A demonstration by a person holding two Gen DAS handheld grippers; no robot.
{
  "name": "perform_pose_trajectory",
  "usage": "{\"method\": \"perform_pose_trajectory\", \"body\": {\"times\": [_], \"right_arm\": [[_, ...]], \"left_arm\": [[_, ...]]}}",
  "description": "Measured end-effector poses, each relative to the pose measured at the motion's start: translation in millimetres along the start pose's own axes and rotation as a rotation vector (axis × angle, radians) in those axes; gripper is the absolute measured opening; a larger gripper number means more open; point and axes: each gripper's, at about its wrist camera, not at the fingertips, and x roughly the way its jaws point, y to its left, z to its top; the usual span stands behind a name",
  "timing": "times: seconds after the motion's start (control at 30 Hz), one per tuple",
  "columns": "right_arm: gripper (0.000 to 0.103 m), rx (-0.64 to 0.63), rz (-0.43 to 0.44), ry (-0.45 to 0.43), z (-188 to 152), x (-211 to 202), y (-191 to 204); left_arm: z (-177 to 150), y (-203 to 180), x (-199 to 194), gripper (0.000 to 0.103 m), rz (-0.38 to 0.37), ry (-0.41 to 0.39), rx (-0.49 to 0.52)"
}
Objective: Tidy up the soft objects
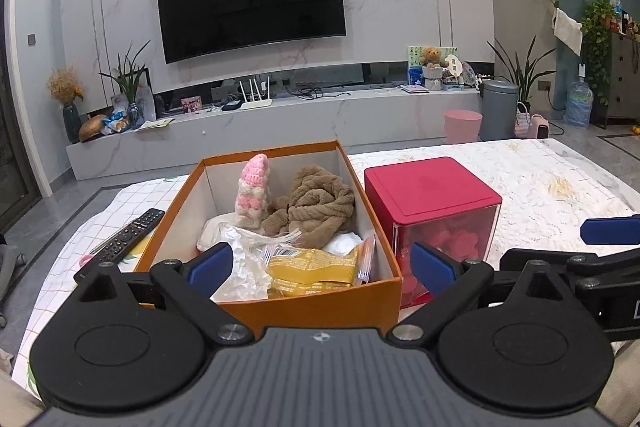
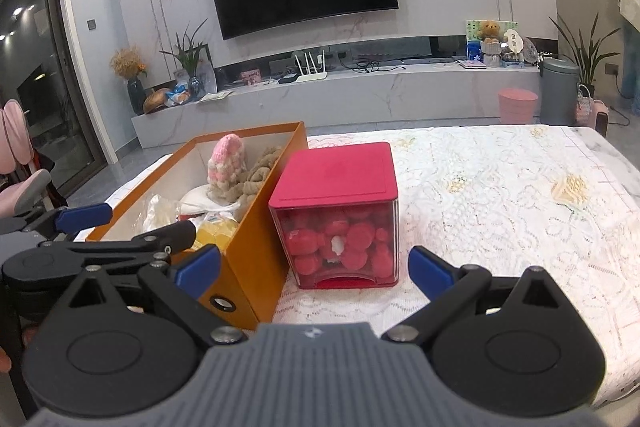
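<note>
Left claw (image 1: 322, 263) gapes over sock-filled orange box (image 1: 312, 301).

remote control (image 1: 127, 239) partly behind orange box (image 1: 304, 307)

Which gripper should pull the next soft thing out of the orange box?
Left. The left gripper is open and pointed into the orange box; the right gripper faces the red container beside it.

The box (image 1: 276, 303) looks like matt orange cardboard. The towel (image 1: 316, 205) is fuzzy brown cloth, the bag (image 1: 312, 269) glossy plastic. The container (image 2: 340, 215) is smooth plastic; the tablecloth (image 2: 500, 211) is lace.
</note>
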Motion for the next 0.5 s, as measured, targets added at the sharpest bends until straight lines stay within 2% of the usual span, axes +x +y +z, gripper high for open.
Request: {"method": "perform_pose_trajectory", "body": {"times": [0.5], "right_arm": [[0.098,-0.019,0.006,0.019,-1.8,2.9,2.0]], "left_arm": [[-1.7,0.6,4.2,0.103,0.016,0.030,-0.021]]}}
